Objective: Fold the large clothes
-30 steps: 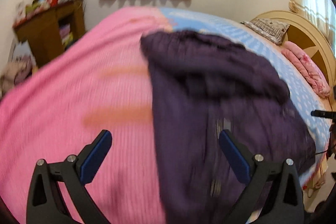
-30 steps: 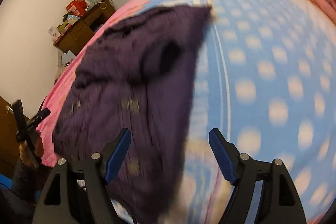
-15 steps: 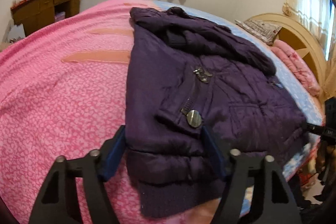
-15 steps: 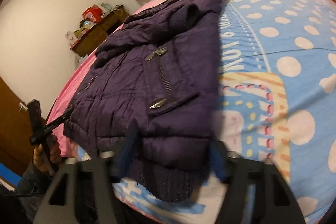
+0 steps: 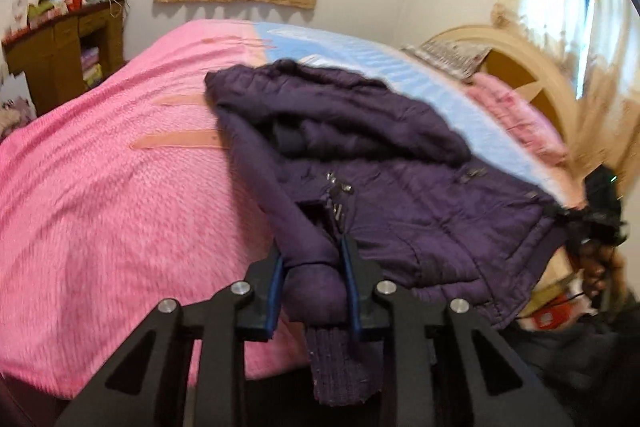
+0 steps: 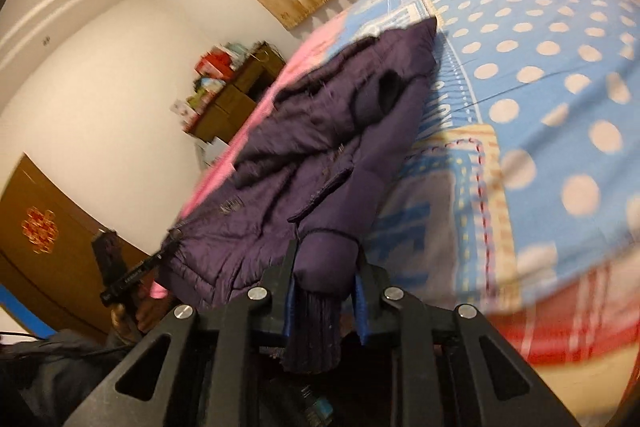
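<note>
A dark purple padded jacket [image 5: 420,195] lies front up on the bed, hood at the far end and knitted hem toward me. My left gripper [image 5: 314,259] has its jaws closing, and the pads press on the jacket's left hem corner, lifted off the bed edge. In the right wrist view the jacket [image 6: 320,131] runs away from my right gripper [image 6: 326,267]. Its jaws are closing too, pads squeezing the right hem corner, with the ribbed band hanging below. The hem stretches between the two grips.
The bed carries a pink blanket [image 5: 100,187] on its left half and a blue dotted sheet [image 6: 540,87] on its right. A wooden headboard [image 5: 520,67] and a pink quilt [image 5: 516,115] lie far right. A cluttered wooden desk [image 5: 60,47] stands against the far wall.
Both grippers went from wide open above the jacket to closed on its hem corners. They drew back toward the bed edge and rose a little, taking the hem with them.
</note>
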{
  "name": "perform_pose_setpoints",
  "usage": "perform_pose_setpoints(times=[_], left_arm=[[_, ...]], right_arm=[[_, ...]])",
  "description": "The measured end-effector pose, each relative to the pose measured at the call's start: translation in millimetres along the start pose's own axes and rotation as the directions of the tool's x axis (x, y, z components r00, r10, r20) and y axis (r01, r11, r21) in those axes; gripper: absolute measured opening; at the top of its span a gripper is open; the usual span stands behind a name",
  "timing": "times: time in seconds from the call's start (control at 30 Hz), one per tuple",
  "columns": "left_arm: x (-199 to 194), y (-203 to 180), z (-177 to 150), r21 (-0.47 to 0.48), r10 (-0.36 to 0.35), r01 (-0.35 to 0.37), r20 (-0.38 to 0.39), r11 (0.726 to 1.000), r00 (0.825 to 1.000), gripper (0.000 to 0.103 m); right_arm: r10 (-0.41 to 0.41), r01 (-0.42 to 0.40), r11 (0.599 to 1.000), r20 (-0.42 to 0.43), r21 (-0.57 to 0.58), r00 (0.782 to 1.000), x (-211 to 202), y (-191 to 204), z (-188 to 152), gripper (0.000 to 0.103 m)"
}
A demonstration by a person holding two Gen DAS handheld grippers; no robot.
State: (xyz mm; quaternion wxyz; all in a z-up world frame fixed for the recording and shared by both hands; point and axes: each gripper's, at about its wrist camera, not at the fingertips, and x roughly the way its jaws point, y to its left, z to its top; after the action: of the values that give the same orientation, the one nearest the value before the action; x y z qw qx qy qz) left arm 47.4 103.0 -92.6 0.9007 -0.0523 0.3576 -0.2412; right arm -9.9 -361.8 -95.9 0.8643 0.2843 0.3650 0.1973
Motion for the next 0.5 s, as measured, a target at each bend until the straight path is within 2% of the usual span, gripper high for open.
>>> perform_pose_setpoints(times=[0.13,0.23,0.4,0.5], left_arm=[[-38.7,-9.8,4.0,-0.049,-0.073,0.075,0.044,0.996,0.996,0.025],[-61.8,-19.6,23.1,-0.053,-0.092,0.099,0.112,0.994,0.989,0.024],[-50.4,-21.2,80.6,-0.027,-0.115,0.122,0.194,0.992,0.974,0.024],[-28.5,-8.1,126.5,-0.031,-0.106,0.116,0.219,0.993,0.970,0.024]], right_arm=[[0.062,-0.063,0.998,0.087,0.011,0.994,-47.7,24.9,-1.2,0.021],[0.104,-0.100,0.994,0.144,-0.033,0.984,-65.1,44.9,17.9,0.021],[0.155,-0.141,0.987,0.214,-0.082,0.964,-52.7,63.2,82.0,0.021],[0.149,-0.138,0.988,0.239,-0.062,0.959,-21.0,63.2,135.6,0.021]])
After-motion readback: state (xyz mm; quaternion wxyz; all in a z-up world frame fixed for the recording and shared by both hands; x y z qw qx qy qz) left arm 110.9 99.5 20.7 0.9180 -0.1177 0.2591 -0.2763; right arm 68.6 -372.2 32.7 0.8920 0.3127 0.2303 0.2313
